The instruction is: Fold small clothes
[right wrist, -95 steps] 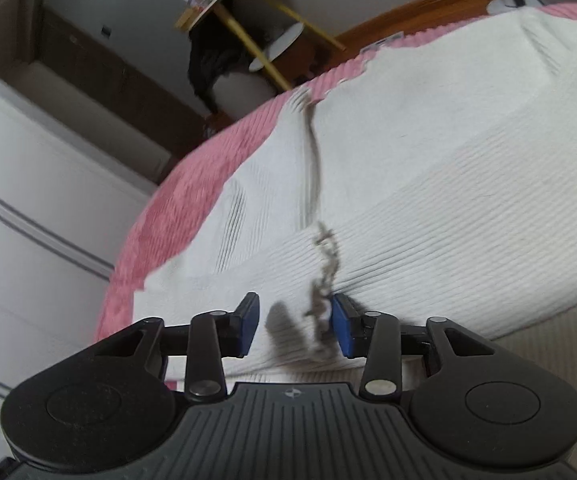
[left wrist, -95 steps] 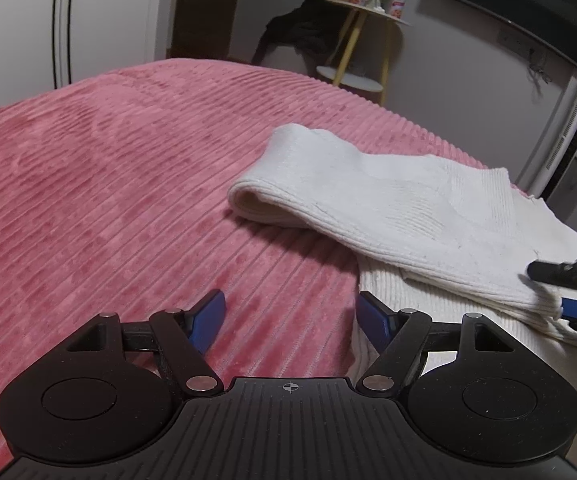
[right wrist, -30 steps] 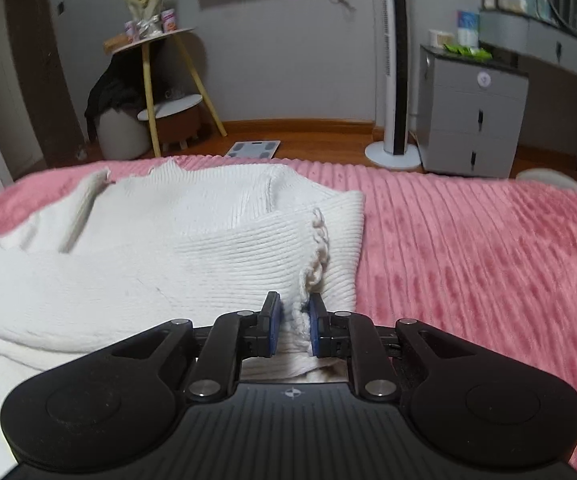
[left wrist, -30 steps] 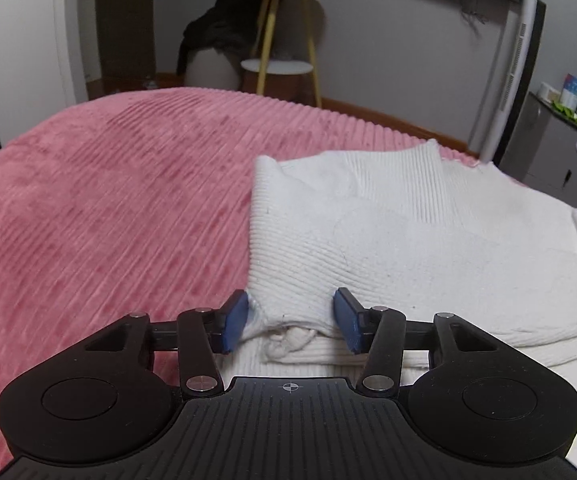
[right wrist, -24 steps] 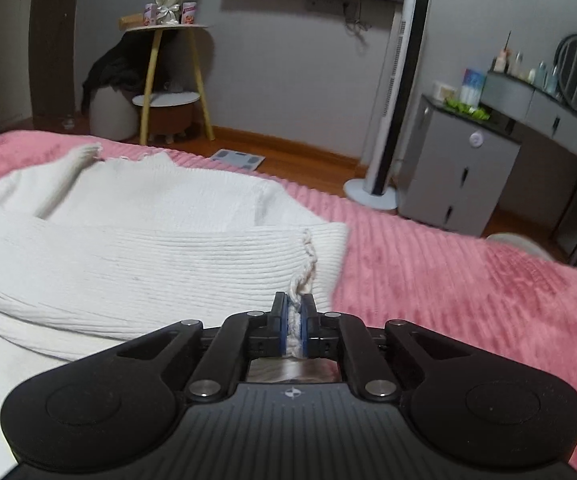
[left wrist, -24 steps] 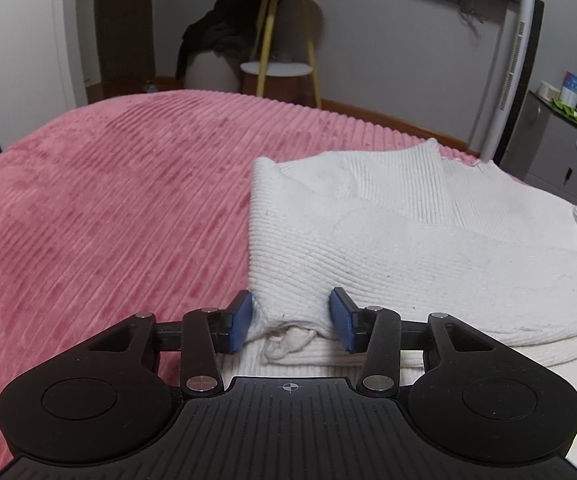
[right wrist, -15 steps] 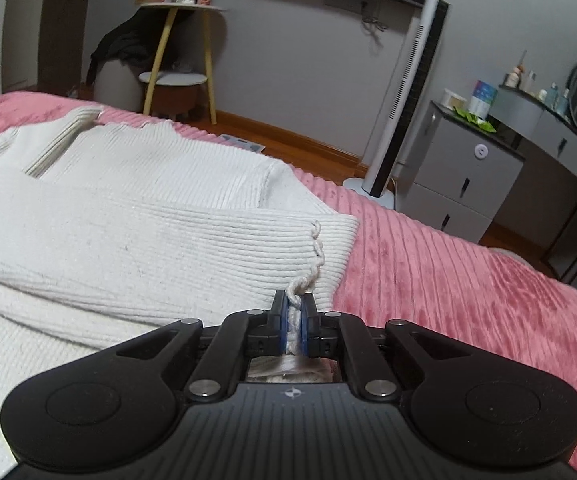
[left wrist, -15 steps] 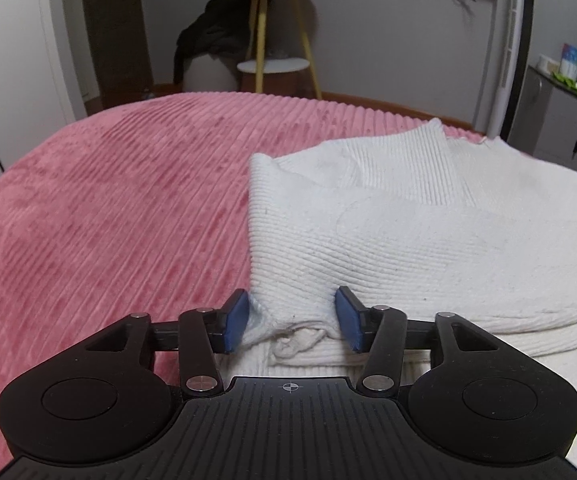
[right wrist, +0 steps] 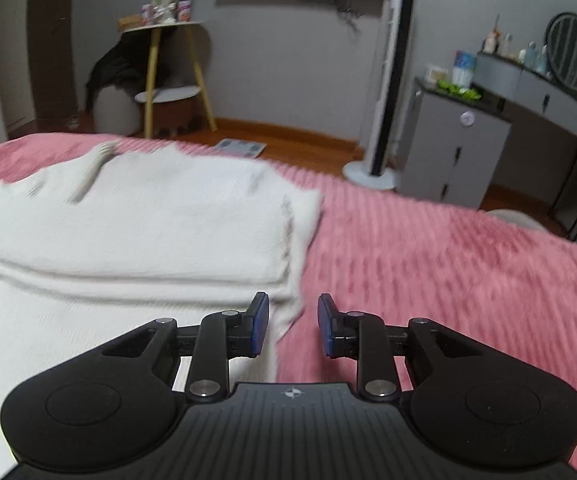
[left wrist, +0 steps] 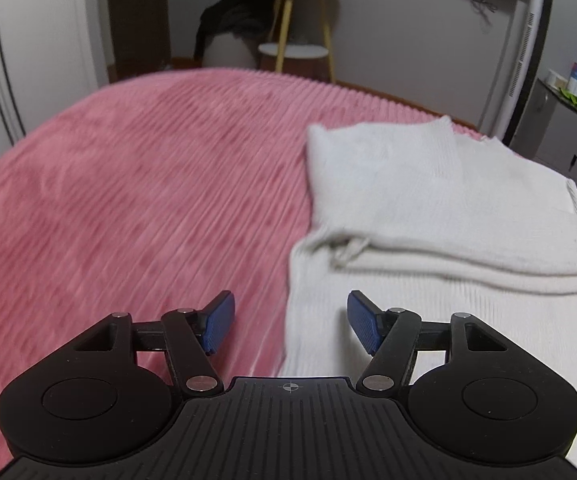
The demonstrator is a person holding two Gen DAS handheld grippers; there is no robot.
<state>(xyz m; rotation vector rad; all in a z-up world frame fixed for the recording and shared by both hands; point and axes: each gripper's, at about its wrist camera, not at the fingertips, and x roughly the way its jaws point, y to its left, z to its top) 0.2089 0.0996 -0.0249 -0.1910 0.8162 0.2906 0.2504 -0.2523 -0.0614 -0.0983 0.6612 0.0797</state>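
A pink ribbed plush blanket point(left wrist: 128, 208) covers the bed and fills most of both views, its soft cords running in long parallel ridges. On it lies a white knit sweater point(left wrist: 428, 200), fine-ribbed and matte, with a folded upper layer stacked flat over the lower body; in the left wrist view it takes up the space from 12 to 4 o'clock, and in the right wrist view point(right wrist: 136, 224) it spreads from 8 to 12 o'clock, its straight side edge ending near the middle. A small loose fold puckers at the near corner of the upper layer in the left view. The left gripper point(left wrist: 290, 322) is spread wide with nothing between its blue ridged pads, sitting astride the sweater's left edge at 6 o'clock, pink cloth under one finger and white knit under the other. The right gripper point(right wrist: 292, 330) is parted by a moderate gap, holding nothing, with the sweater's lower right corner just at its left pad and blanket under the other. At 11 o'clock in the right view a round side table point(right wrist: 168, 94) stands on slim yellow legs.
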